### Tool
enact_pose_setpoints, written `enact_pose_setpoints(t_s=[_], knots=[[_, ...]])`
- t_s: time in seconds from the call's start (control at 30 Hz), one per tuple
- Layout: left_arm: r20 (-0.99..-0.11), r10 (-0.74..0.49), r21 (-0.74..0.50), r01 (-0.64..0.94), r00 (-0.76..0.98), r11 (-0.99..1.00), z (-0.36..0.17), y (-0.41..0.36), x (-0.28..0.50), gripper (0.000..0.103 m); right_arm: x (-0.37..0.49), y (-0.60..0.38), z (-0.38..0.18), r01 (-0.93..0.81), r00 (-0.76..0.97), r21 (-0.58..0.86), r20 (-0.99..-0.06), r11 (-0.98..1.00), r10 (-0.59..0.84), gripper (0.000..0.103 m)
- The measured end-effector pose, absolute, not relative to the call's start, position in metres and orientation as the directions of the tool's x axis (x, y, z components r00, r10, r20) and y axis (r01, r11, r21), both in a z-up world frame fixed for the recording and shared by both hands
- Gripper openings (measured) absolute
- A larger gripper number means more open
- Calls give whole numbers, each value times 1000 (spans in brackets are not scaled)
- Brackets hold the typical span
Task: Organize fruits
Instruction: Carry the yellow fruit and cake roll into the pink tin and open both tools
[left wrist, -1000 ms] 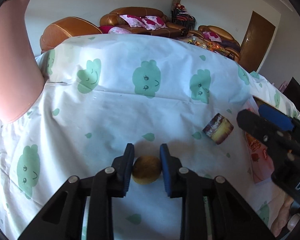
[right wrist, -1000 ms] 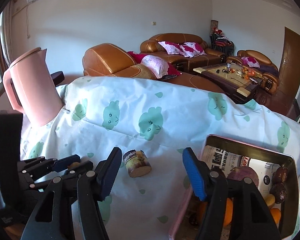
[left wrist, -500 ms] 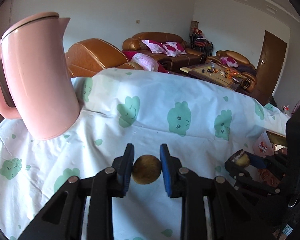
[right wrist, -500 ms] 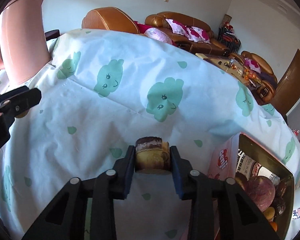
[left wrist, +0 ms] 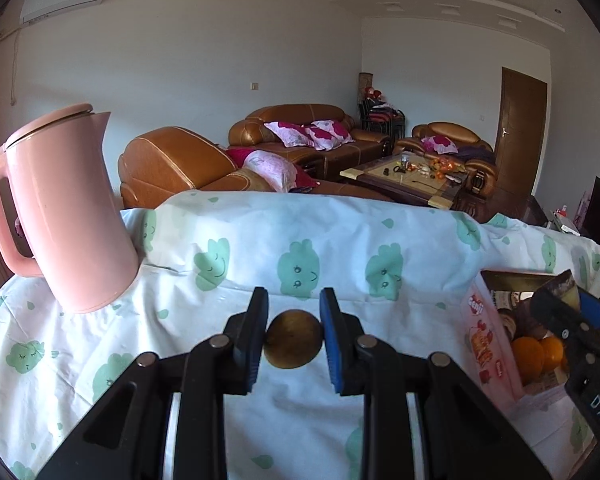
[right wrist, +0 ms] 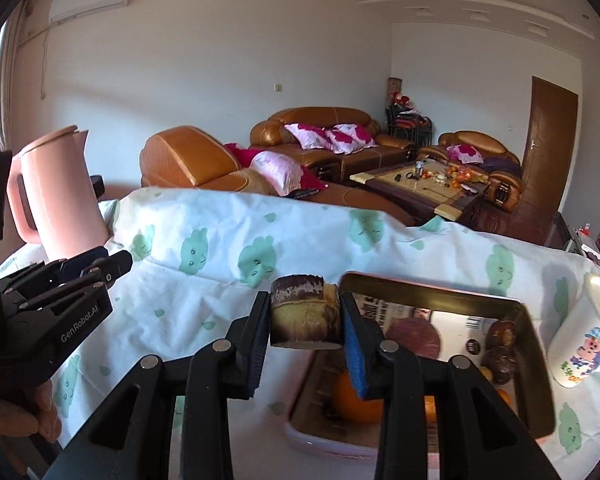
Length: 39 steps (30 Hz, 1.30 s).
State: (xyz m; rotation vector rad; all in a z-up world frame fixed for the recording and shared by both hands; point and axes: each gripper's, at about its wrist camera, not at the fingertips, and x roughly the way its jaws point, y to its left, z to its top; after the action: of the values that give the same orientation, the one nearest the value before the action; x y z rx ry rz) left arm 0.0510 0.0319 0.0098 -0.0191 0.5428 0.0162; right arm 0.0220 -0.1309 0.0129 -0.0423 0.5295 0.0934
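My left gripper [left wrist: 293, 338] is shut on a round brown fruit [left wrist: 293, 339] and holds it above the cloud-print tablecloth. My right gripper [right wrist: 306, 320] is shut on a brown and yellow stub of fruit [right wrist: 304, 318] and holds it over the near left edge of the pink tin box [right wrist: 536, 364]. The box holds an orange [right wrist: 354, 398], a purple round fruit [right wrist: 414, 332] and dark brown fruits [right wrist: 500, 344]. The box also shows at the right in the left wrist view [left wrist: 478, 344], with the right gripper [left wrist: 564, 312] above it.
A pink kettle [left wrist: 66, 208] stands at the table's back left. A white cartoon mug [right wrist: 586, 340] stands right of the box. The left gripper [right wrist: 76, 276] shows at the left in the right wrist view. Sofas and a coffee table lie beyond the table.
Both grippers have risen off the table with their fruit. The right gripper closed on the stub and carried it right, over the box edge.
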Motion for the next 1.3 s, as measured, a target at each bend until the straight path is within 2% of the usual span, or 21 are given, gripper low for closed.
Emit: enact_pose_setpoints(t_s=[0.2,0.4,0.63,0.93,1.07,1.13,1.2,1.3], knots=[[-490,-94,-38,86,867,996,17,-19,41,28,5,-187,22,6,882,-15,-472,1000,-12,36],[-501,-181,-37,188,846,982,17,-86,43,28,11,-237,4,96,853,42,-518,994,-61,36],[-543,-210,-32,230,813,973,5,-127,55,28,26,-264,-6,106,836,138,-549,985,-13,36],[-575,-212,-20,245,790,969,-10,-144,63,28,42,-265,-13,75,826,154,-563,985,26,36],[-587,-197,-30,222,785,975,-13,-142,65,30,45,-270,-19,29,820,220,-563,975,102,37],[-580,-187,-44,199,793,979,-13,-138,65,41,47,-273,-22,18,809,267,-570,964,143,38],[-568,-150,-48,150,809,988,-12,-132,63,69,45,-276,-23,22,811,295,-564,955,156,38],[-546,-115,-73,90,830,993,-8,-120,58,93,39,-283,-22,24,828,330,-535,944,166,42]])
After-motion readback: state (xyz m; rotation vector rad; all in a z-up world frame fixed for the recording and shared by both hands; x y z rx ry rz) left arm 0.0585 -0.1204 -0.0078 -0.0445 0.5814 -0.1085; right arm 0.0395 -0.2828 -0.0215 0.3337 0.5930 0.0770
